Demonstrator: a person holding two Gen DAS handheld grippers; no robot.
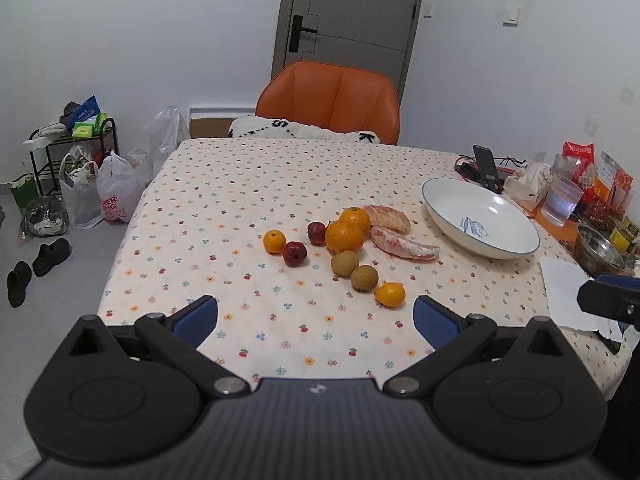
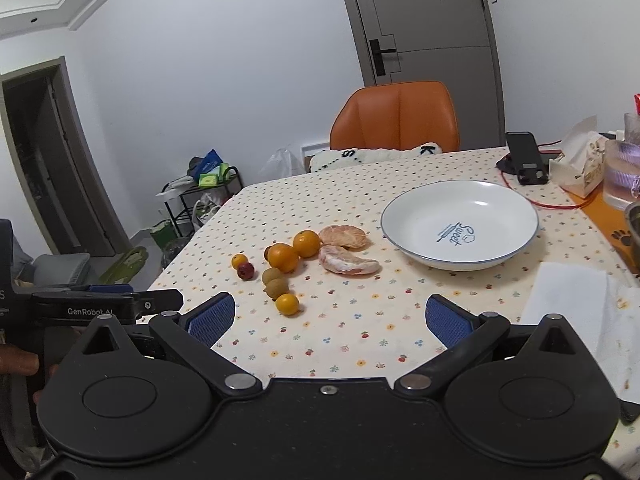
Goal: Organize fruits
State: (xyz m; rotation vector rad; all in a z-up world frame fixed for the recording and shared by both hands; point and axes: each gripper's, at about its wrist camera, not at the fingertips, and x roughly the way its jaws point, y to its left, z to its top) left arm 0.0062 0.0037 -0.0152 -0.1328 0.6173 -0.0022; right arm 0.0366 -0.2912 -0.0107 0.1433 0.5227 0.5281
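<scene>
A cluster of fruit lies mid-table: a large orange, small oranges, two dark red fruits, two brown kiwis, and two peeled pomelo pieces. An empty white bowl sits to their right. My left gripper is open, hovering near the table's front edge before the fruit. My right gripper is open too, holding nothing, short of the fruit and bowl.
An orange chair stands at the far side. A phone on a stand, tissue box, glass, metal bowl and snack packs crowd the right edge. A white napkin lies near right. Bags and a rack are on the floor left.
</scene>
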